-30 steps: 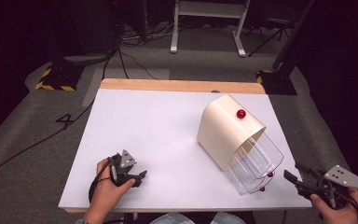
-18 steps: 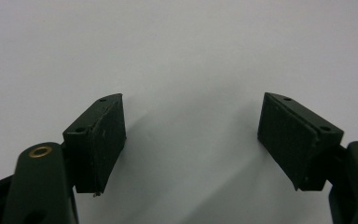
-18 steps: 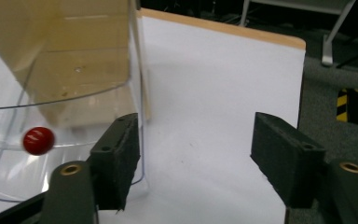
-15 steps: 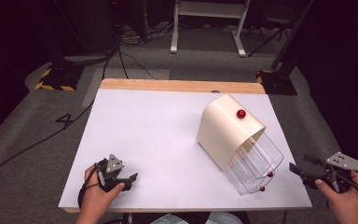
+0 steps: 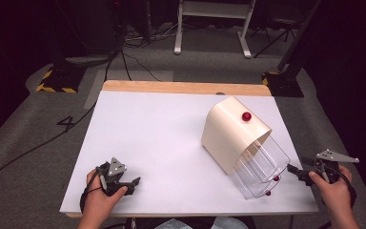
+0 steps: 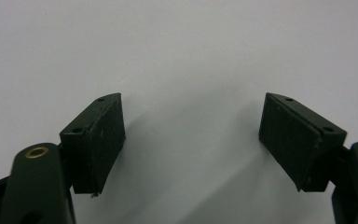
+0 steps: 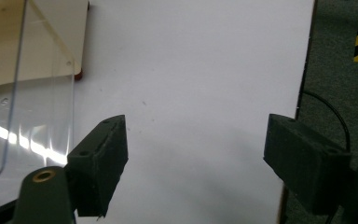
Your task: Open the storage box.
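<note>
A cream curved container (image 5: 231,131) with a red knob (image 5: 246,116) stands on the right half of the white table (image 5: 162,133). Clear plastic shells (image 5: 262,167) with small red knobs (image 5: 276,179) stick out of its near side. My right gripper (image 5: 293,169) is open just right of the clear plastic, with nothing between its fingers. In the right gripper view (image 7: 196,149) the clear plastic (image 7: 32,107) lies left of the jaws. My left gripper (image 5: 133,183) rests open near the front left edge. The left gripper view (image 6: 191,135) has bare white table between the jaws.
The table's right edge (image 7: 303,79) runs close to my right gripper, with grey floor beyond. A wooden strip (image 5: 186,88) borders the far side. Black stands and cables (image 5: 124,57) sit on the floor behind, and a black cable (image 5: 24,152) runs left of the table.
My right gripper has risen slightly and edged left toward the clear plastic. The left hand has drawn back a little toward the front edge. The container has not moved.
</note>
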Demonstrator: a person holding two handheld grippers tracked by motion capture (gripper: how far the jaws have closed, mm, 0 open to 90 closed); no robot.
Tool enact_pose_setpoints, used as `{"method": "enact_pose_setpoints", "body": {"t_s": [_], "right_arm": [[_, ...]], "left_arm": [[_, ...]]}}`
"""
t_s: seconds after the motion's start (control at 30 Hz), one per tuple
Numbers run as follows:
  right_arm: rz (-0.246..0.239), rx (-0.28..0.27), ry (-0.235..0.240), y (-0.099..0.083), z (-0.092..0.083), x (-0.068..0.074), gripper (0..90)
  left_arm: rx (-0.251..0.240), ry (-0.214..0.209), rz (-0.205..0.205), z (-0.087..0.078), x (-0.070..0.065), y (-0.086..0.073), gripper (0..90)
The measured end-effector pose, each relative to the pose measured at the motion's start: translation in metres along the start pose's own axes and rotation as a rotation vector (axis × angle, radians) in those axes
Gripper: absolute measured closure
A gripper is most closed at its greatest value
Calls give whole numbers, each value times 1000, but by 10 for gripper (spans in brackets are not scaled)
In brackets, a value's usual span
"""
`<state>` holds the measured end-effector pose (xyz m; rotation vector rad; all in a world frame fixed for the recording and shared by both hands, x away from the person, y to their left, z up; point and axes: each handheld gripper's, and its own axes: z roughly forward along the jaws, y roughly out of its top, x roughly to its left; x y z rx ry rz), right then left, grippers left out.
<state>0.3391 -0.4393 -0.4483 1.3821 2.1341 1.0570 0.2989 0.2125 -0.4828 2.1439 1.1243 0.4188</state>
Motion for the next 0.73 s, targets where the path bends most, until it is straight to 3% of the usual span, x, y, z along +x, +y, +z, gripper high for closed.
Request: {"method": "enact_pose_setpoints", "body": {"t_s": [0.27, 0.3, 0.4, 0.73], "right_arm": [[-39, 47, 2, -9, 32, 5, 185], [-60, 47, -12, -11, 36, 8, 172], [-104, 56, -47, -11, 38, 13, 151], [-100, 54, -67, -12, 38, 13, 110]], "left_arm": [[-1, -1, 1, 0, 0, 0, 226], [-1, -1, 1, 0, 0, 0, 226], [-3, 0, 1, 0, 0, 0, 226], [3, -1, 2, 0, 0, 0, 223]]}}
